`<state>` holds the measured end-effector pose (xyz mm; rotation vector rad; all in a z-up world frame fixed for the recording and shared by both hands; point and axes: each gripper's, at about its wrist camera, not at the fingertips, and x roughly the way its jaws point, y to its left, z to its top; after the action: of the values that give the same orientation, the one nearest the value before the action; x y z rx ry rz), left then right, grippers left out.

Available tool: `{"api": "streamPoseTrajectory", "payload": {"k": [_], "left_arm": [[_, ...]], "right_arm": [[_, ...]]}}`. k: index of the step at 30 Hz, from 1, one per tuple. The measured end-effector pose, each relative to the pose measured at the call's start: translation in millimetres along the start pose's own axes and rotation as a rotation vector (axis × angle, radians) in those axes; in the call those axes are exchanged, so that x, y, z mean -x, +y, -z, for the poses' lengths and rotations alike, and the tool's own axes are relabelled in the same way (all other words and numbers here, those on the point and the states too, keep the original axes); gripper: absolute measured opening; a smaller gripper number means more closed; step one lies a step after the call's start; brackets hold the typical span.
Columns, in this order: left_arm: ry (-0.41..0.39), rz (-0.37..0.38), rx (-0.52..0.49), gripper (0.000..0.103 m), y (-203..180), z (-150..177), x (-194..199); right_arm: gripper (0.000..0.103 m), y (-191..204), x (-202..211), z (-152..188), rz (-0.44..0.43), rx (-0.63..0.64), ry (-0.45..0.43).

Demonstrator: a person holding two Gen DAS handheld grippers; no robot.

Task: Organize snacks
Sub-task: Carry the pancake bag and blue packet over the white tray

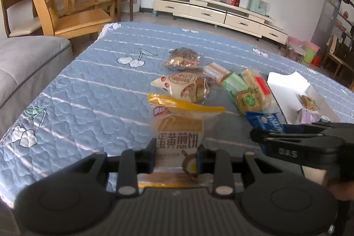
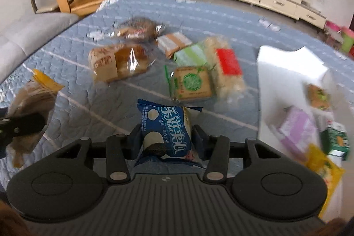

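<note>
My left gripper (image 1: pixel 176 155) is shut on a yellow-topped egg-pancake snack packet (image 1: pixel 180 125) and holds it above the blue quilted table (image 1: pixel 88 90). My right gripper (image 2: pixel 167 136) is shut on a blue cookie packet (image 2: pixel 166 132); this packet also shows in the left wrist view (image 1: pixel 265 121). A white box (image 2: pixel 285 72) stands at the right with several snacks inside, among them a purple packet (image 2: pixel 296 127). Loose snacks lie mid-table: bread packets (image 2: pixel 119 61), a green-label cake (image 2: pixel 191 83), a red-label packet (image 2: pixel 227 65).
Wooden chairs (image 1: pixel 66 8) stand beyond the table's far left corner. A grey sofa (image 1: pixel 24 63) borders the left edge. A cream TV cabinet (image 1: pixel 216 12) runs along the far wall. The left gripper shows at the left of the right wrist view (image 2: pixel 22 125).
</note>
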<state>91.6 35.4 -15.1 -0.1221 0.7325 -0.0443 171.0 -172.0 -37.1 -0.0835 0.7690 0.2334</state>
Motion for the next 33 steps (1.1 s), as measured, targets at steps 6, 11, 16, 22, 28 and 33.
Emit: {"api": "streamPoseTrajectory", "payload": {"k": [6,11,16,22,28,33], "left_arm": [[-0.032,-0.006,0.001,0.031,-4,-1,20],[-0.054,-0.008,-0.007,0.031,-9,1,38],[-0.079,-0.003,-0.014,0.031,-13,2,57],[-0.104,0.004,-0.027,0.031,-19,4,76],[-0.117,0.014,-0.051,0.031,-27,6,88],[-0.125,0.013,-0.065,0.031,-33,7,93]], "right_arm": [[0.059,2,47,8,0.014,-0.004,-0.064],[0.059,0,84,15,0.021,-0.018,-0.111],[0.059,-1,112,25,0.031,-0.017,-0.142],[0.059,1,138,34,0.04,-0.019,-0.176],[0.059,-2,156,39,0.052,-0.023,-0.195],[0.059,-5,169,45,0.059,-0.028,-0.209]]}}
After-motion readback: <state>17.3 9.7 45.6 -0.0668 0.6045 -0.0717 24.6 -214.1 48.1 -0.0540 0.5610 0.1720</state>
